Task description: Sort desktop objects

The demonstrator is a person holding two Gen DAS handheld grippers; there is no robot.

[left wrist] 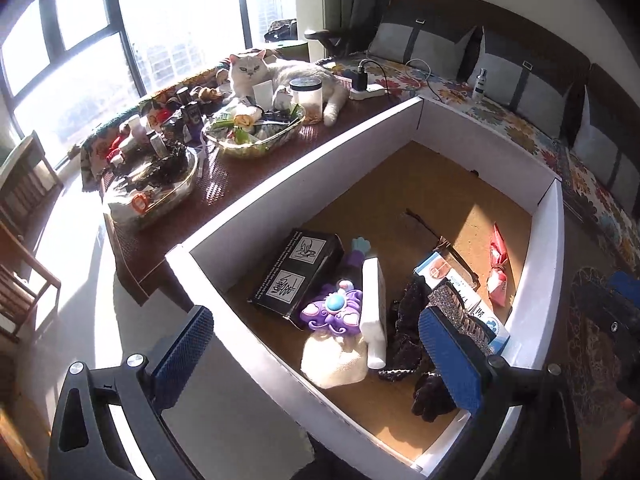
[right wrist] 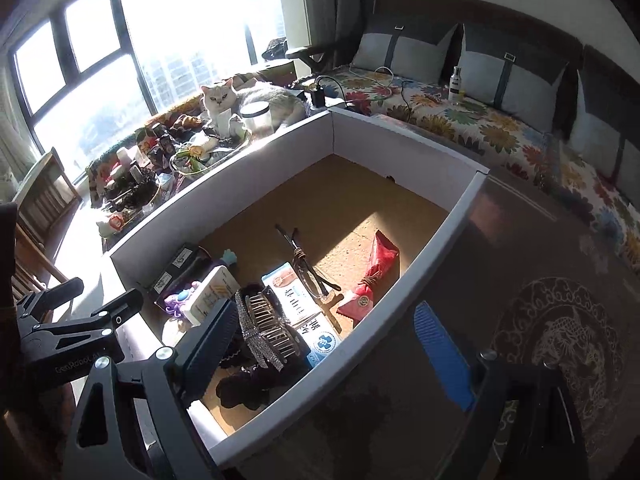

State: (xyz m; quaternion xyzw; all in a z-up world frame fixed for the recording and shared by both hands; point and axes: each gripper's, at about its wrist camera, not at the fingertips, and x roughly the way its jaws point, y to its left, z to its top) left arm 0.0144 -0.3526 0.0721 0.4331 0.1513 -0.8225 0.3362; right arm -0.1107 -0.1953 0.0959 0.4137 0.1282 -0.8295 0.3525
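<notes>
A white-walled box [left wrist: 304,184] [right wrist: 224,184] with a brown floor holds the objects: a black carton [left wrist: 296,276] [right wrist: 176,268], a purple toy [left wrist: 332,308] [right wrist: 180,298], a white packet [left wrist: 374,312] [right wrist: 208,292], a cream pouch [left wrist: 336,364], a rhinestone hair claw [left wrist: 460,312] [right wrist: 264,320], dark hair ties [left wrist: 432,396] [right wrist: 240,390], a blue-white box [left wrist: 460,292] [right wrist: 304,312], glasses [right wrist: 308,276] and a red sachet [left wrist: 498,272] [right wrist: 372,276]. My left gripper [left wrist: 316,356] is open above the box's near edge. My right gripper [right wrist: 332,344] is open over the near right wall, empty.
A white cat [left wrist: 280,76] [right wrist: 248,100] lies on the dark table beside two glass bowls [left wrist: 256,132] [left wrist: 156,184] full of small items and a jar [left wrist: 306,96]. A flowered couch [right wrist: 480,128] with cushions runs behind. A patterned dark surface [right wrist: 560,340] lies right of the box.
</notes>
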